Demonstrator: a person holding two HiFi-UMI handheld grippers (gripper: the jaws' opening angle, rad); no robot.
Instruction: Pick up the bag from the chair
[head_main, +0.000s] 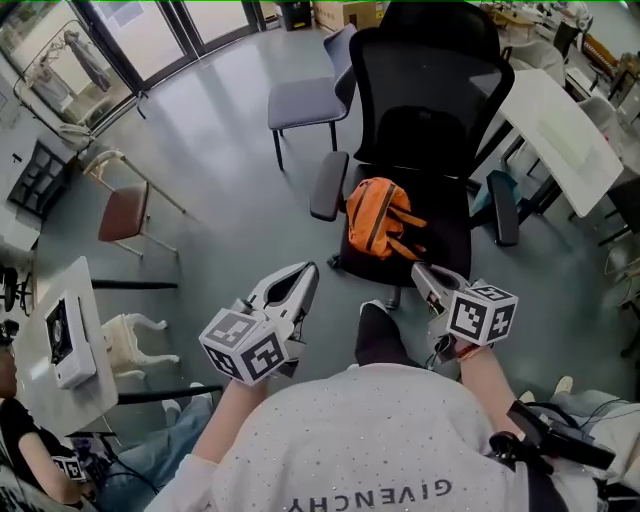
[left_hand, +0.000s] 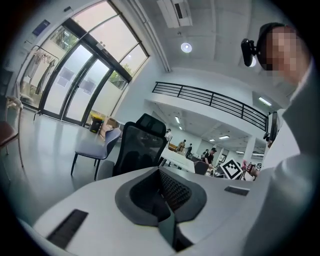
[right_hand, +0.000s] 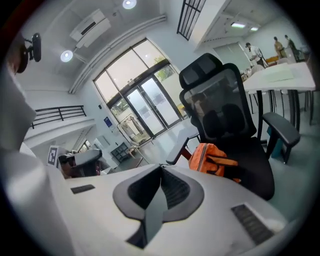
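Note:
An orange bag (head_main: 378, 220) lies on the seat of a black office chair (head_main: 425, 110), straps toward the seat's front edge. My left gripper (head_main: 309, 272) hangs shut in front of the chair's left armrest, short of the bag, nothing between its jaws. My right gripper (head_main: 421, 271) is also shut and empty, just before the seat's front edge, to the right of the bag. In the right gripper view the bag (right_hand: 212, 157) sits beyond the closed jaws (right_hand: 161, 168). The left gripper view shows closed jaws (left_hand: 159, 170) and the chair's back (left_hand: 142, 145); the bag is hidden there.
A grey side chair (head_main: 305, 100) stands behind and left of the office chair. A white table (head_main: 560, 125) is close on its right. A brown chair (head_main: 125, 210) and a white desk (head_main: 60, 340) stand at the left. Grey floor lies between them.

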